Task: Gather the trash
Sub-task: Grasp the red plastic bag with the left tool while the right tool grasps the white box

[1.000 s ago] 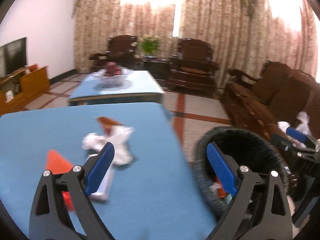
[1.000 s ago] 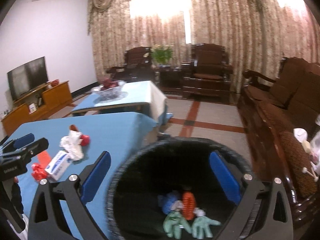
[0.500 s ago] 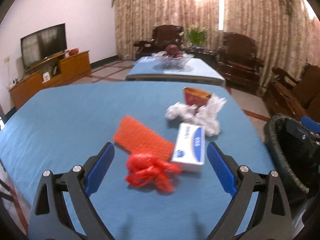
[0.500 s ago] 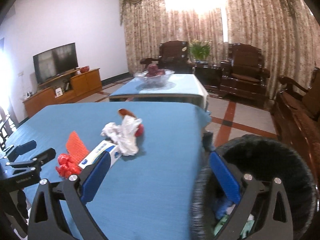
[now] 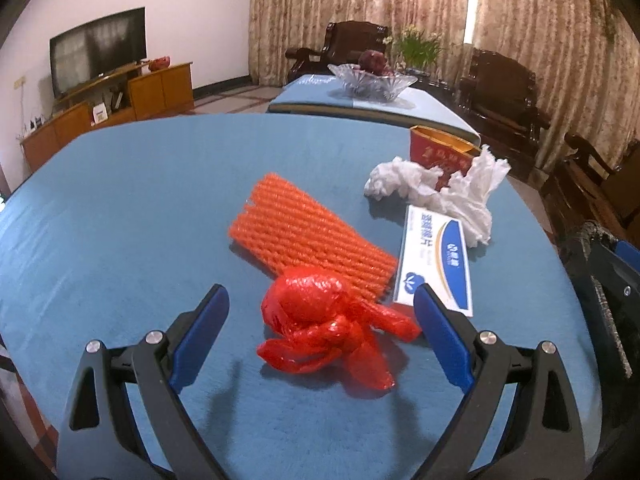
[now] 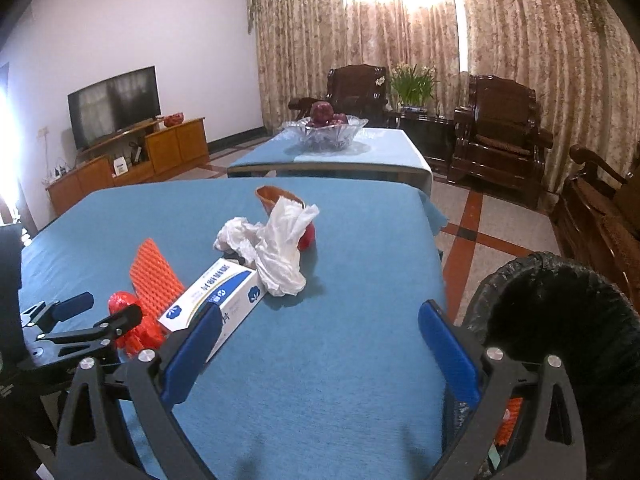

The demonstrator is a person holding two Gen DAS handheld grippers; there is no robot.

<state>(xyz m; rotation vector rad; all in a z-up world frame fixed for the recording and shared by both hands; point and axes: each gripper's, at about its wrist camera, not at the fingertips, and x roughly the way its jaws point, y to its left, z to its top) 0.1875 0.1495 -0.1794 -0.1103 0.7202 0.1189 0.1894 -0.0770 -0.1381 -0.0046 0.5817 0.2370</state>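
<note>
On the blue table (image 5: 120,220) lies a crumpled red plastic bag (image 5: 320,328). It sits between the fingers of my left gripper (image 5: 320,300), whose jaws are closing, pads still clear of it. Behind it are an orange foam net (image 5: 308,236), a white-and-blue box (image 5: 438,256), crumpled white tissue (image 5: 448,188) and a red carton (image 5: 438,152). My right gripper (image 6: 320,316) hovers open over bare tablecloth with nothing in it. The black-lined trash bin (image 6: 560,300) stands to its right. The left gripper (image 6: 102,310) shows at the red bag (image 6: 120,304).
A second blue table with a glass fruit bowl (image 6: 324,132) stands beyond. Dark wooden armchairs (image 6: 500,132) and a sofa (image 6: 600,208) line the right side, a TV cabinet (image 6: 128,164) the left wall. The bin rim (image 5: 588,240) edges the table's right side.
Both views have swung left from the bin to the table. The left gripper has come down and forward until the red bag lies between its fingers.
</note>
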